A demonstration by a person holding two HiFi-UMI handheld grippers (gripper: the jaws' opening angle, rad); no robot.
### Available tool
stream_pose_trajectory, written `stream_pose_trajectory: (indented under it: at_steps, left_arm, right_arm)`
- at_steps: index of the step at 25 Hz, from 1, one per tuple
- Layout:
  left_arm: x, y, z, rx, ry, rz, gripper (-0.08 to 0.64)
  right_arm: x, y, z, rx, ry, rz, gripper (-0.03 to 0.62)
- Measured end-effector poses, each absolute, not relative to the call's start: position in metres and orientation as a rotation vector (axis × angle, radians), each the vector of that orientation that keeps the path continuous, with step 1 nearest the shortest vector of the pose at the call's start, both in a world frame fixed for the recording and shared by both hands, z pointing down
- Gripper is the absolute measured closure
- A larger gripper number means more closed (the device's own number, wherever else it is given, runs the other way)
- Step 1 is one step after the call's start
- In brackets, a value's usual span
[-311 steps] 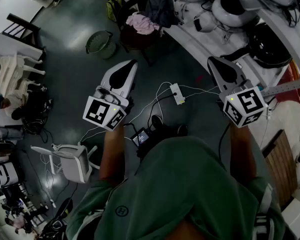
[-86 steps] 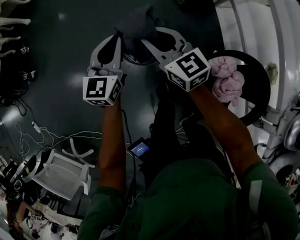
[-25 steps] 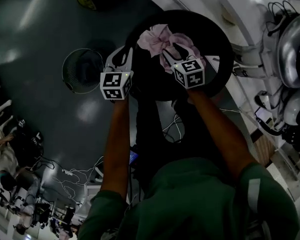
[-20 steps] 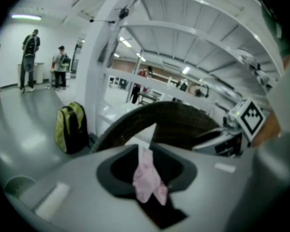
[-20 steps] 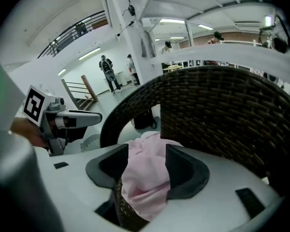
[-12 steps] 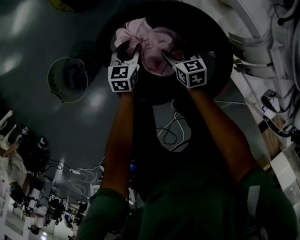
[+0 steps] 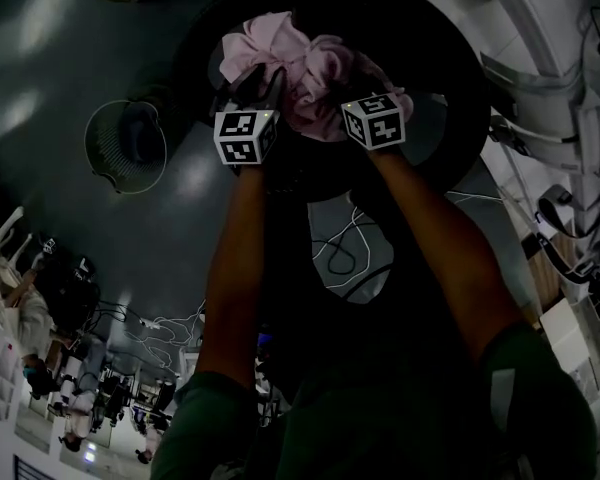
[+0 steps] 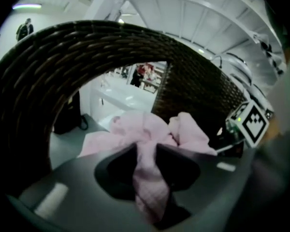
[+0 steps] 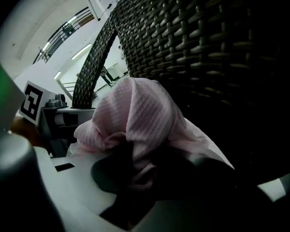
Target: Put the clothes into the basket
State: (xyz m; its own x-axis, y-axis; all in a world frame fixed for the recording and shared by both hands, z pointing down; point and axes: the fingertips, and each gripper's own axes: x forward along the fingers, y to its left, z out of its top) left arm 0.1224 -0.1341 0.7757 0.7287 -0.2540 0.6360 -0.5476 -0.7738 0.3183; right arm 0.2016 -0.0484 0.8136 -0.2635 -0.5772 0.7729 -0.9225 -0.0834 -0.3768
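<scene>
A crumpled pink garment [image 7: 290, 63] lies in a round dark wicker seat [image 7: 450, 88]. Both grippers reach into it side by side. My left gripper [image 7: 265, 83] has a twisted fold of the pink garment [image 8: 145, 129] pinched between its closing jaws [image 8: 146, 151]. My right gripper [image 7: 345, 86] is also closing, with a bunch of the pink garment [image 9: 140, 110] caught between its fingers [image 9: 140, 153]. The fingertips are partly buried in cloth. A green wire basket [image 7: 125, 146] stands on the floor to the left, with a dark garment [image 7: 140, 128] inside.
The wicker wall [image 8: 87, 47] curves high around the cloth and rises close beside my right gripper [image 9: 208, 47]. Cables [image 7: 340, 253] trail over the grey floor near the person's feet. White machines [image 7: 570, 118] line the right side.
Both grippers have dropped from above the seat's near rim down into the pink garment and have taken hold of it. The basket has slid left in the head view.
</scene>
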Motion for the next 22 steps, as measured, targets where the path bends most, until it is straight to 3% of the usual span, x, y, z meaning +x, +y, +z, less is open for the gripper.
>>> stream_pose_trajectory:
  at_steps: [2, 6, 22]
  left_arm:
    - [0.122, -0.133, 0.774, 2.433, -0.598, 0.799, 0.48]
    - [0.114, -0.13, 0.758, 2.412, -0.591, 0.807, 0.531]
    - [0.037, -0.157, 0.584, 2.536, -0.69, 0.625, 0.535]
  right_arm:
    - [0.202, -0.048, 0.81, 1.614, -1.824, 1.31, 0.496]
    - [0.198, -0.051, 0.781, 1.636, -1.852, 1.314, 0.514]
    - [0.136, -0.096, 0.577, 1.72, -2.149, 1.053, 0.517]
